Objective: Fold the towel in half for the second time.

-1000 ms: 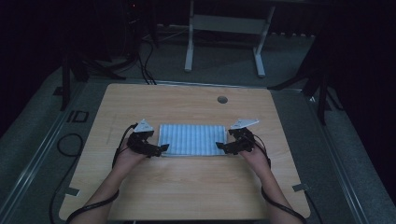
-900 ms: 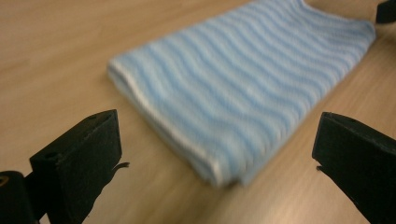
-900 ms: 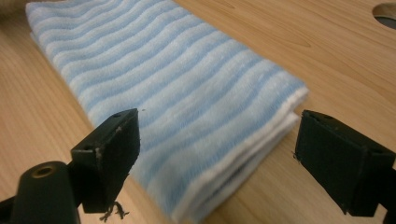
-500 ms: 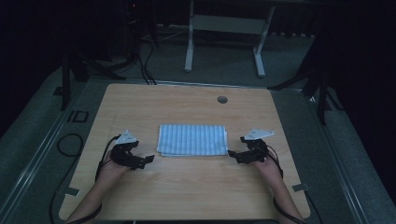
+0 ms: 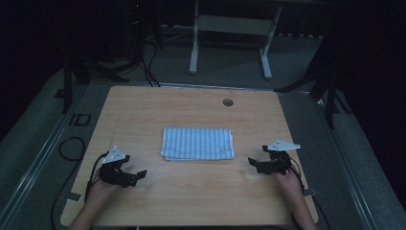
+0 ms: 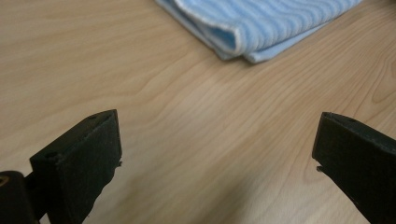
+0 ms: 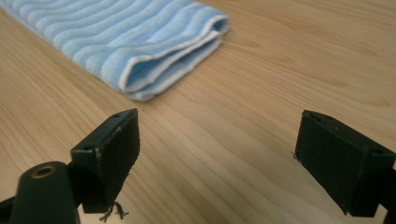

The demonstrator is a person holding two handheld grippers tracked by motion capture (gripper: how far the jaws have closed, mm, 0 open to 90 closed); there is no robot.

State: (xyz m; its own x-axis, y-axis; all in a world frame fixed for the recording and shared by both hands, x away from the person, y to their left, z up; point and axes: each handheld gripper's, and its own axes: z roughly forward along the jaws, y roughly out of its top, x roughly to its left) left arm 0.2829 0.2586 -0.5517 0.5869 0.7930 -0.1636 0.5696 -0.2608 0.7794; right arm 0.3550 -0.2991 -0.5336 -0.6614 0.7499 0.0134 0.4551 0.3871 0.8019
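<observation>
- Pale wooden table (image 5: 191,201) in the high view carries a folded blue-and-white striped cloth (image 5: 197,143) lying flat near its middle; the person's forearms come in from the near edge, one at each side
- The left gripper (image 5: 136,175) sits low over the wood at the near left, its black jaws spread and pointing inward toward the table's middle, well apart from the cloth's near left corner, with a grey three-cornered plate on top
- The right gripper (image 5: 253,163) sits at the near right, jaws likewise spread and aimed inward, near the cloth's near right corner but not touching it
- A small round dark hole (image 5: 228,102) marks the far part of the tabletop; beyond the table, a grey metal stand (image 5: 230,28) rests on the dark floor, and black cables trail off at the left
- In the left gripper view, the two black jaws stand wide apart with nothing between them but bare wood; the cloth's (image 6: 261,25) folded corner lies ahead, clear of both
- In the right gripper view, the jaws again gape over bare wood; the cloth's (image 7: 126,44) layered corner lies just ahead of the left-hand jaw, apart from it, with no object between
</observation>
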